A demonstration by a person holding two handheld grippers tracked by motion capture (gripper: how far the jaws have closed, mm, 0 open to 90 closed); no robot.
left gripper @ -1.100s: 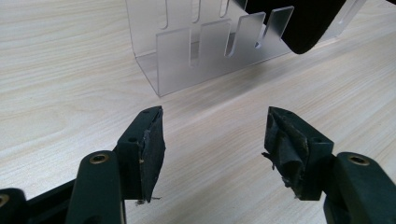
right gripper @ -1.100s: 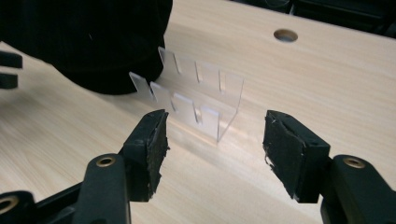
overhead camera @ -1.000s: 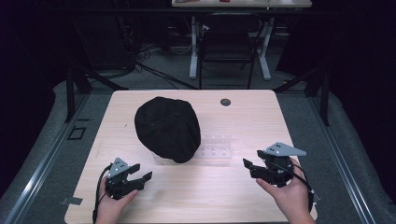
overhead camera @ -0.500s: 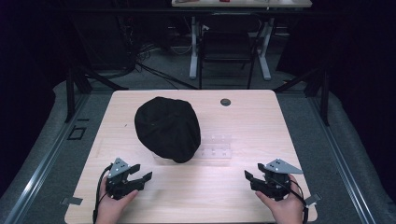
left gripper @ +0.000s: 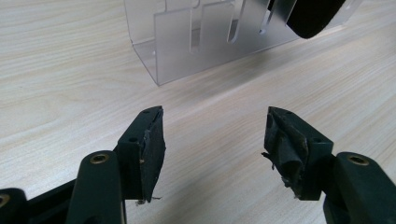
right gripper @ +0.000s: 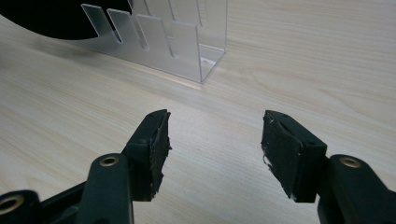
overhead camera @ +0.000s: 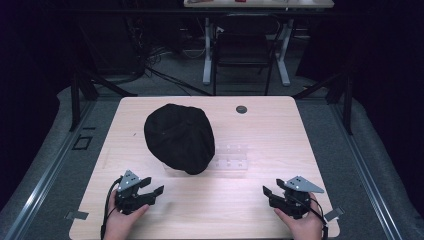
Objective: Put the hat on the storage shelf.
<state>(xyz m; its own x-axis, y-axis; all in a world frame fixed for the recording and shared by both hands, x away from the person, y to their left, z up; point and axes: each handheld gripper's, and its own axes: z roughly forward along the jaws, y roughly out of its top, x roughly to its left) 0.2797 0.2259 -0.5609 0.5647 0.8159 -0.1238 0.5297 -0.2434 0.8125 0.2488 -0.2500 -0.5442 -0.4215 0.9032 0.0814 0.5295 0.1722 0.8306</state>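
A black cap (overhead camera: 180, 137) lies over the left part of a clear plastic slotted rack (overhead camera: 231, 158) in the middle of the wooden table (overhead camera: 260, 125). The rack (left gripper: 205, 37) stands ahead of my left gripper (left gripper: 215, 140), with the cap's black edge (left gripper: 313, 16) at the upper right. My left gripper (overhead camera: 150, 192) rests open near the table's front left, nothing between its jaws. My right gripper (overhead camera: 272, 195) sits open at the front right. In the right gripper view the rack (right gripper: 173, 39) and cap (right gripper: 60, 18) lie beyond the open gripper (right gripper: 215, 135).
A small dark round disc (overhead camera: 241, 109) sits near the table's far edge. Behind the table stand a chair and desk legs (overhead camera: 245, 55) on a grey floor. Pieces of tape (overhead camera: 76, 215) lie beside the table's front corners.
My right gripper has moved back toward the front edge of the table and lower. The left gripper, cap and rack have stayed put.
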